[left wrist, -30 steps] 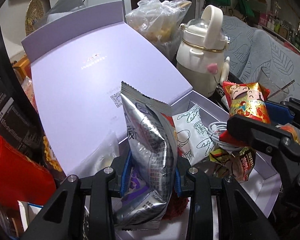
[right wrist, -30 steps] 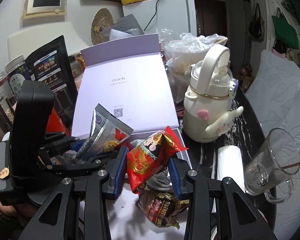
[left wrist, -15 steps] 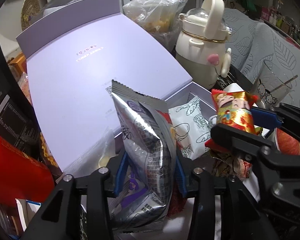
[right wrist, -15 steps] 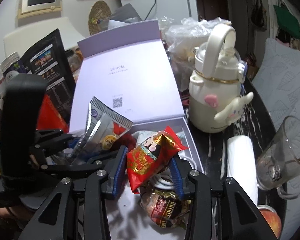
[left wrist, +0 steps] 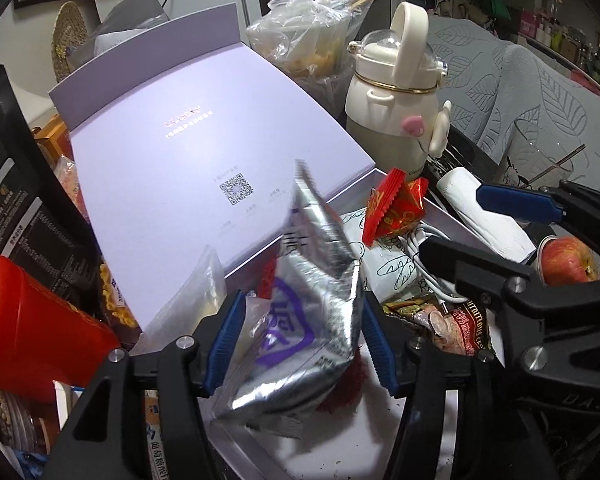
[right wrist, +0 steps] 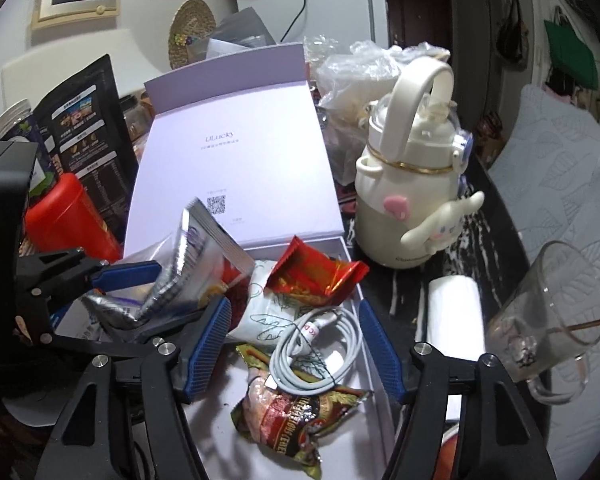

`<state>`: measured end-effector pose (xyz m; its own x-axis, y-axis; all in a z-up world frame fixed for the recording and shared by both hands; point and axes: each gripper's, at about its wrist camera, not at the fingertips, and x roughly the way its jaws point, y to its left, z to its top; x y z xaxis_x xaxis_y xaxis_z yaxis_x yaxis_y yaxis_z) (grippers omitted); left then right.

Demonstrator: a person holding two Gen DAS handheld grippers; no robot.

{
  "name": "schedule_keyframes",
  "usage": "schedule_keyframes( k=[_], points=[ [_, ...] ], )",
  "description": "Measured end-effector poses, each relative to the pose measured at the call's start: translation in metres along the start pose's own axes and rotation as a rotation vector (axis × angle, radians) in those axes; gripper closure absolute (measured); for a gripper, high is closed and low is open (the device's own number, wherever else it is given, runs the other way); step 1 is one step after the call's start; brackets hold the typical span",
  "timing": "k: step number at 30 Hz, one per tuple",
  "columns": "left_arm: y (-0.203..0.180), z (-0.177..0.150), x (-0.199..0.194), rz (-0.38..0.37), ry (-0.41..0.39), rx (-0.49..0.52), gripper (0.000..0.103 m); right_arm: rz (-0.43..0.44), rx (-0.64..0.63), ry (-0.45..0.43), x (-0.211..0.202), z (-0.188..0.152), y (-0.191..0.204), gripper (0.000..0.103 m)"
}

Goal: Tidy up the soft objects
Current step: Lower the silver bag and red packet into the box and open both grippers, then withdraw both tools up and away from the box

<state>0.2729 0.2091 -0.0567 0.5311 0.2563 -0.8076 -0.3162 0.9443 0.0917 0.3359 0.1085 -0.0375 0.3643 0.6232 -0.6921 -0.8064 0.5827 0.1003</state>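
Both grippers hang over the open lilac cardboard box [right wrist: 342, 246] on the cluttered desk. The left gripper [left wrist: 300, 340] has its fingers spread, and the crinkled silver foil snack pouch [left wrist: 304, 300] sits loose between them, blurred and tipping into the box. The right gripper [right wrist: 292, 348] is likewise spread wide and empty, with the red-and-gold foil snack packet [right wrist: 316, 274] lying on the other packets by the coiled white cable [right wrist: 320, 356]. Best practice now, I judge: lift both straight up without snagging pouch or cable.
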Motion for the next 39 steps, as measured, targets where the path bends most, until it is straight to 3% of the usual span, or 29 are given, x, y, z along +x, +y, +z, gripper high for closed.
schedule_keyframes(
  k=[5, 8, 21, 39],
  points=[
    [0.004, 0.0, -0.01, 0.0, -0.011, -0.01, 0.044, -0.049, 0.017, -0.009, -0.01, 0.001, -0.004, 0.036],
    [0.005, 0.001, -0.016, 0.017, -0.04, -0.011, 0.032, -0.051, 0.034, -0.011, -0.014, 0.001, -0.007, 0.036],
    [0.015, 0.004, -0.049, 0.002, -0.12, -0.052, 0.031, -0.101, -0.002, -0.041, -0.05, 0.009, 0.007, 0.036],
    [0.009, -0.012, -0.168, 0.014, -0.323, -0.018, 0.031, -0.155, -0.067, -0.224, -0.166, 0.009, 0.056, 0.035]
  ],
)
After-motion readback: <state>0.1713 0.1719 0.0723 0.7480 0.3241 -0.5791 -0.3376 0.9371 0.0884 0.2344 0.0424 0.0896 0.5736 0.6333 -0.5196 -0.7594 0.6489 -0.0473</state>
